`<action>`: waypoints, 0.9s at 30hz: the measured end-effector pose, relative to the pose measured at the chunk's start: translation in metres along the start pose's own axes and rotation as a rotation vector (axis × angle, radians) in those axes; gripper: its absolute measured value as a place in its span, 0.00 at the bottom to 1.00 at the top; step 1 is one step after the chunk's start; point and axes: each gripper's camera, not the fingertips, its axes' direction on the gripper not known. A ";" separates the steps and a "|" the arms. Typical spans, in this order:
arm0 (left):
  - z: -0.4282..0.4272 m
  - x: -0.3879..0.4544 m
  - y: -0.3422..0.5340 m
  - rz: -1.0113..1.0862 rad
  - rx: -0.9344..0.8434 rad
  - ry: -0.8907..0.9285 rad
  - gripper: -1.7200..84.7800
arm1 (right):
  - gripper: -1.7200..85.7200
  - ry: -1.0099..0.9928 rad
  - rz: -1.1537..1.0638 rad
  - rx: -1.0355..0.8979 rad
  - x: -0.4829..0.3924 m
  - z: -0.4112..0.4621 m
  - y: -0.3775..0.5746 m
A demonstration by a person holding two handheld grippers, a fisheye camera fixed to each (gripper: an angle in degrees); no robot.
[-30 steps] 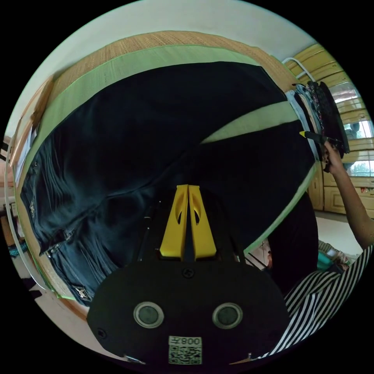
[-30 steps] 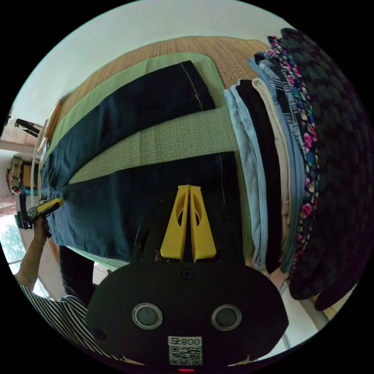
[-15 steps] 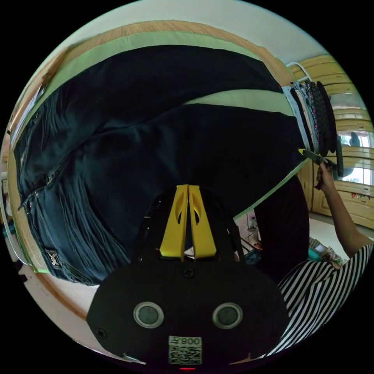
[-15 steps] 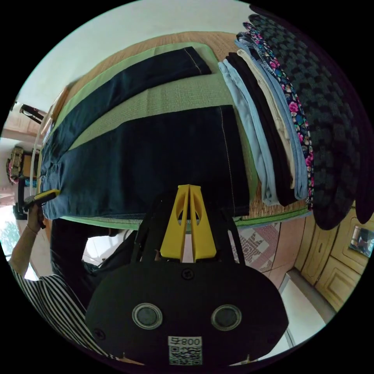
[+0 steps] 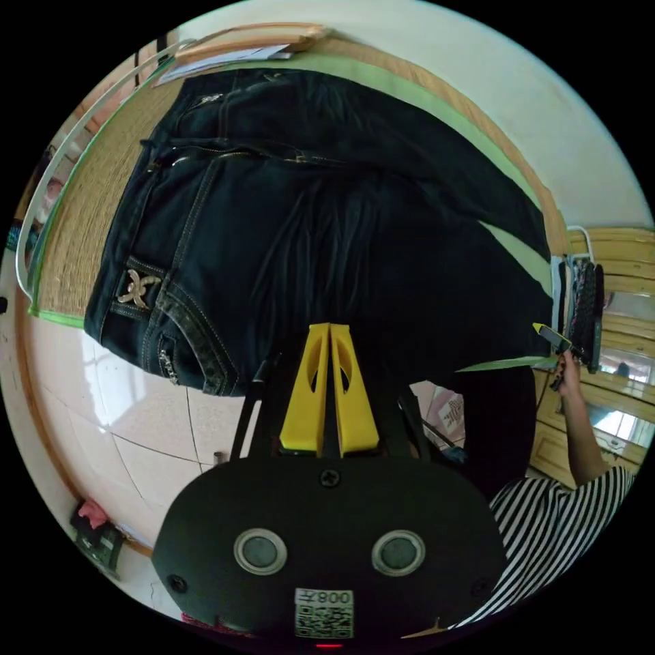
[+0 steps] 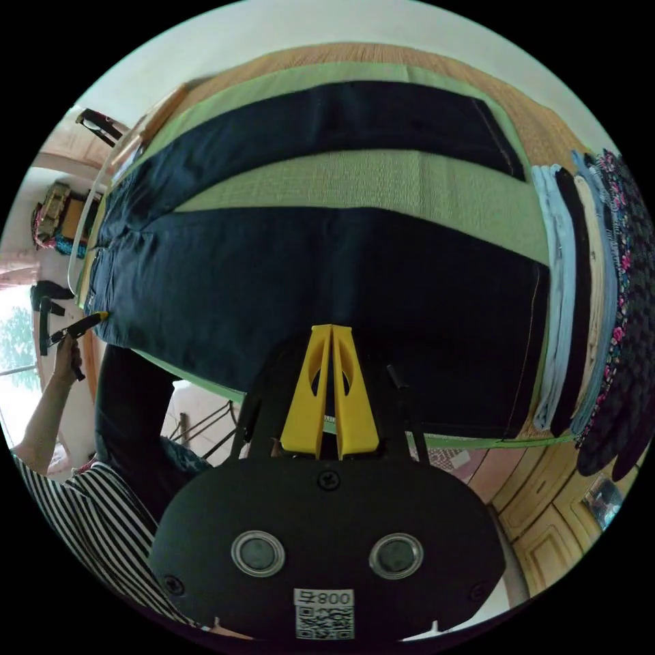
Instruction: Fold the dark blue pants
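The dark blue pants [image 5: 327,225] lie spread flat on a green mat [image 6: 355,181] over a woven straw surface, legs apart in a V with a strip of mat between them.

In the left gripper view, the waistband end sits toward the left, with a metal ornament [image 5: 136,288] on a pocket, and that corner of the pants hangs just past the mat's edge over the pale tiled floor [image 5: 129,423]. The left gripper [image 5: 330,329] has its yellow jaws pressed together with no gap, their tips over the near edge of the fabric; whether any cloth is caught between them cannot be told. Far right, the other gripper is near the leg hem, held by a hand [image 5: 565,365] with a striped sleeve [image 5: 559,518] below.

In the right gripper view, the near pant leg runs across the middle, its hem on the right beside a stack of folded clothes [image 6: 587,293]. The right gripper [image 6: 331,330] also has its jaws closed tight, tips over the leg's near edge; a grip on cloth cannot be made out.
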 end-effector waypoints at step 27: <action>-0.093 -0.050 -0.148 0.173 0.131 -0.237 0.02 | 0.02 0.062 -0.049 0.092 0.042 0.122 -0.151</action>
